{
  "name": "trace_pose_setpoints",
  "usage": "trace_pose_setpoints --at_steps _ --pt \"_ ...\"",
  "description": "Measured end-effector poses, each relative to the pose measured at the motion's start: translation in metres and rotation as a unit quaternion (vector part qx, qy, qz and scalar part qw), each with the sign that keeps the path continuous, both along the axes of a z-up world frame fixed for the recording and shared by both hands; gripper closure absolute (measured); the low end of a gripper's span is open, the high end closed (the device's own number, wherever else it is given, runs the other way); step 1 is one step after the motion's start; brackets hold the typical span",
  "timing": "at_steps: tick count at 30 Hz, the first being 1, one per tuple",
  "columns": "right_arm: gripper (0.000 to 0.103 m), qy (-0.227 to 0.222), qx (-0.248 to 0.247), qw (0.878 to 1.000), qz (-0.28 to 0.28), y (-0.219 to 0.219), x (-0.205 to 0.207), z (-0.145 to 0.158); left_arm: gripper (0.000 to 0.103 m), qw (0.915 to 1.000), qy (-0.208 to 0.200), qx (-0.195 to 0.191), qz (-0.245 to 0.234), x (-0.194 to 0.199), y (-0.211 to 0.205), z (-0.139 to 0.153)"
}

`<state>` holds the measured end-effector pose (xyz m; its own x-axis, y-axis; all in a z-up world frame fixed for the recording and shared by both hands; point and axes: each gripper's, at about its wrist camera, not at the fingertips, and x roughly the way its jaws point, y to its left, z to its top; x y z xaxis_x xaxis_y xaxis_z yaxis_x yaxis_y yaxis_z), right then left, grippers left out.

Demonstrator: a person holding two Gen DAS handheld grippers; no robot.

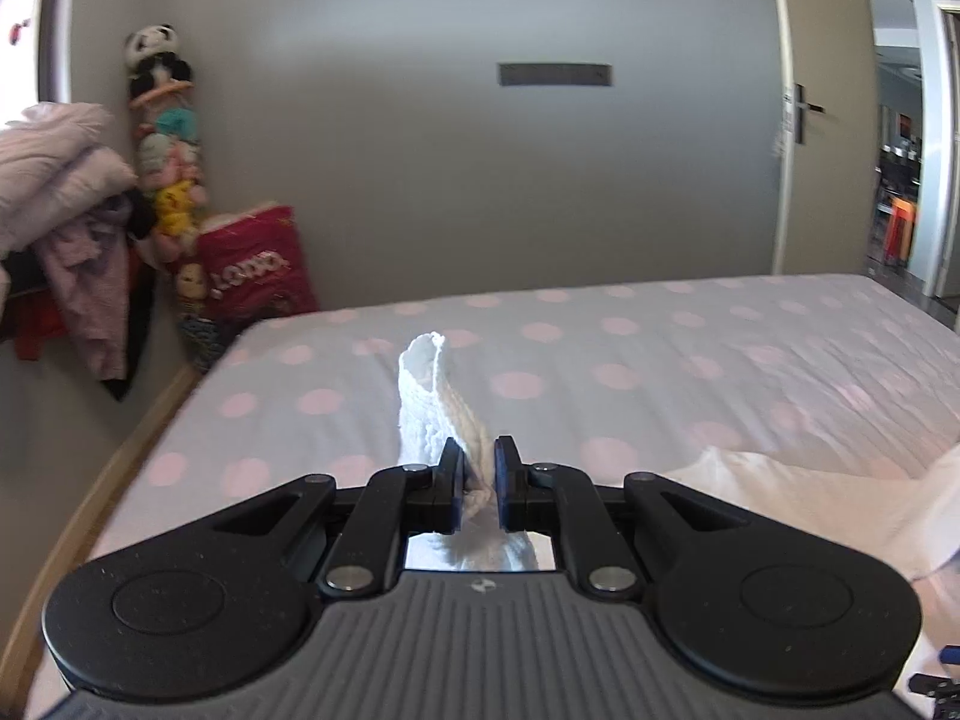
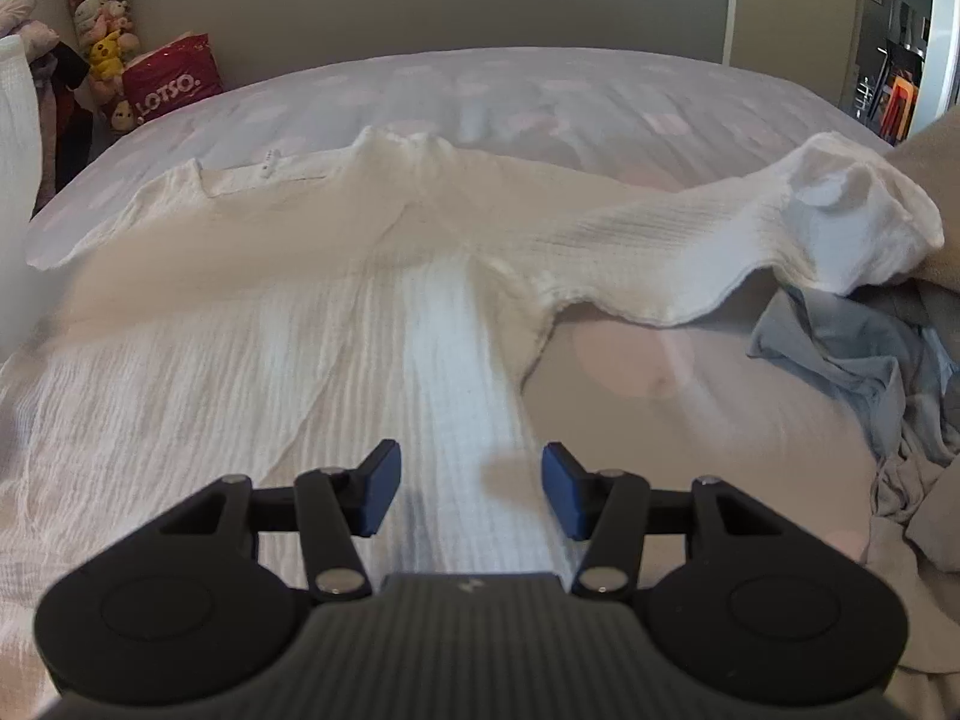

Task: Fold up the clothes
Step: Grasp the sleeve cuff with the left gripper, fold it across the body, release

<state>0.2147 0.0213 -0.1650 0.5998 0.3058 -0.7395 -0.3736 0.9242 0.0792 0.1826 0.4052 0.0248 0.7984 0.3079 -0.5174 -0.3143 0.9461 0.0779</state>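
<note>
Left wrist view: the left gripper (image 1: 478, 468) pinches a white sleeve (image 1: 427, 396), lifted above the polka-dot bed (image 1: 660, 360). A red bag (image 1: 255, 264) leans in the corner, its lettering unreadable here.

Right wrist view: the right gripper (image 2: 471, 489) hovers spread over the white crinkle shirt (image 2: 270, 300), spread across the bed; the red bag (image 2: 171, 81) reads "LOTSO."

White garment (image 2: 252, 324) runs under the fingers (image 2: 378, 492), hem cut off; blue-grey cloth (image 2: 852, 360) right of them partly buried.
</note>
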Motion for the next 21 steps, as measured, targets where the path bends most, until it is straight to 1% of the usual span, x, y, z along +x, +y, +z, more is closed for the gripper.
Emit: trace_pose_setpoints --at_steps 4,7,9,13,17,21 --pt "0.047 0.008 0.016 1.0 -0.006 -0.007 0.006 -0.001 0.095 0.9989 0.024 -0.02 -0.036 0.029 -0.035 -0.033" --pt "0.047 0.004 0.015 1.0 -0.001 -0.005 0.008 -0.001 0.095 0.9967 0.038 -0.041 -0.059 0.047 -0.058 -0.058" --pt "0.047 0.006 0.014 1.0 0.003 -0.004 0.009 -0.003 0.095 0.9949 0.048 -0.05 -0.073 0.051 -0.076 -0.077" --pt "0.047 0.016 0.012 1.0 0.01 -0.001 0.012 -0.008 0.095 0.9911 0.076 -0.053 -0.095 0.062 -0.107 -0.114" --pt "0.047 0.019 0.007 1.0 0.014 0.002 0.014 -0.011 0.094 0.9861 0.109 -0.051 -0.115 0.071 -0.125 -0.148" --pt "0.047 0.024 0.004 1.0 0.015 0.003 0.016 -0.016 0.09 0.9806 0.136 -0.065 -0.126 0.075 -0.128 -0.171"
